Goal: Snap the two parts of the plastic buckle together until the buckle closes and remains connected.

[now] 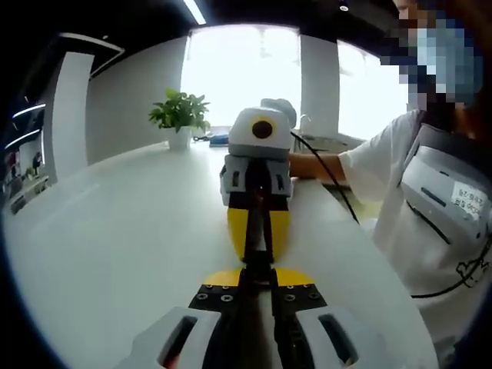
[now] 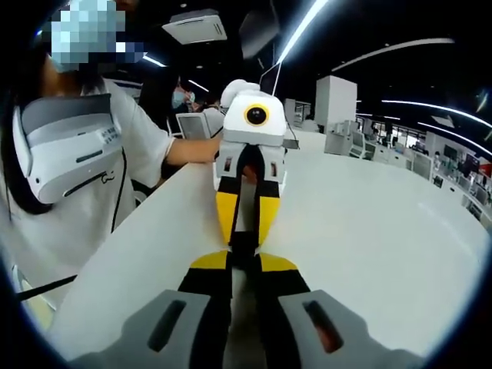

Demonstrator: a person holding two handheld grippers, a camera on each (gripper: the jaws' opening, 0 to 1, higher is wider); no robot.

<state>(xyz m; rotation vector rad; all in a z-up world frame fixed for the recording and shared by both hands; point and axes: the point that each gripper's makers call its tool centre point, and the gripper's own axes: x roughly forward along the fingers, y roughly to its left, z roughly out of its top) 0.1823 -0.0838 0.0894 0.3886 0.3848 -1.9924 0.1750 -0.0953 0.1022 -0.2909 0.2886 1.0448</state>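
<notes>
Above the smooth white table (image 1: 108, 246), the left gripper (image 1: 258, 265) and right gripper (image 2: 244, 257) each pinched half of a dark plastic buckle (image 1: 259, 231), nose to nose. If one hand tilted, the halves could slip past and not click.

No wording can be read in either view. In the left gripper view a small white label (image 1: 467, 201) on the grey device (image 1: 446, 181) at the person's chest carries dark print, too blurred to make out. In the right gripper view that device (image 2: 65, 150) shows a row of tiny marks, also illegible
</notes>
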